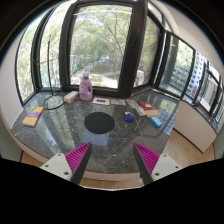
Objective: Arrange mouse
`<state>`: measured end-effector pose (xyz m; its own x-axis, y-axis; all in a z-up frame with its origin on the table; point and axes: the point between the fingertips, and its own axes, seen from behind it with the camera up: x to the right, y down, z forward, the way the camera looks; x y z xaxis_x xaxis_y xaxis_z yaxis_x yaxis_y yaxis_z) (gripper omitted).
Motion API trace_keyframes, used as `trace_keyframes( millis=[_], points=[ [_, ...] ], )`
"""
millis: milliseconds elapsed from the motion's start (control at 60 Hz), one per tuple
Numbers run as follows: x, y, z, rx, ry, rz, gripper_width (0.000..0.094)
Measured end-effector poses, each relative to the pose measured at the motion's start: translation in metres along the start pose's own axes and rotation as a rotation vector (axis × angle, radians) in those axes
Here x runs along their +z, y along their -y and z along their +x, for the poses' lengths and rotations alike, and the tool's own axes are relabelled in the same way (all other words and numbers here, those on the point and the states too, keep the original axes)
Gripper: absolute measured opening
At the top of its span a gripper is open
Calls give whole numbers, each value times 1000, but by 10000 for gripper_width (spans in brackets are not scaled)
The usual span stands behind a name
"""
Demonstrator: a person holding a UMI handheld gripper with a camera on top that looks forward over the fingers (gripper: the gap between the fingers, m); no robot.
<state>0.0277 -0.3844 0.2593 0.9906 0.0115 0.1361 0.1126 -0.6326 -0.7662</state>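
Nearest the camera, the handheld two-finger gripper (112, 160) reaches forward with its jaws spread wide apart and nothing held between them. Each finger carries a ridged magenta pad (76, 156) on its inner face, and both fingertips hang above the near edge of a dark marble-patterned table (65, 130).

Just beyond the fingers, roughly midway between them and near the table's centre, lies a round black mouse mat (99, 122). It is flat and bare on top. To the right of it, slightly farther in, sits a small dark blue object (128, 117), which may be the mouse; it is too small to tell for certain.

Toward the table's right edge lies a small light blue block (154, 122), with a flat pale tray or card (148, 106) just behind it. At the left edge rests a yellow and pink stack of small flat items (32, 119), and farther back on that side are a few more pale, flat objects that cannot be made out.

At the far edge of the table stands an upright pink plastic bottle with a white cap (86, 87).

Behind the table, tall dark-framed bay windows (100, 40) curve around it, showing green trees outside.
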Motion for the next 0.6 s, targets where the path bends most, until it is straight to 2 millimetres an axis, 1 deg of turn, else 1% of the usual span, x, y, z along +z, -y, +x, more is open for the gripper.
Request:
trace_keyframes(
  millis=[133,217,317,400,450,533,600],
  points=[
    [7,-5,4,6,1,-21,850],
    [21,-9,13,17,1,-41,851],
    [46,-12,27,28,0,-64,851],
    [74,-12,41,40,-5,-72,852],
    [96,-11,51,44,-4,-73,852],
    [140,-8,68,48,2,-66,853],
    [182,-3,83,42,15,-56,854]
  ],
)
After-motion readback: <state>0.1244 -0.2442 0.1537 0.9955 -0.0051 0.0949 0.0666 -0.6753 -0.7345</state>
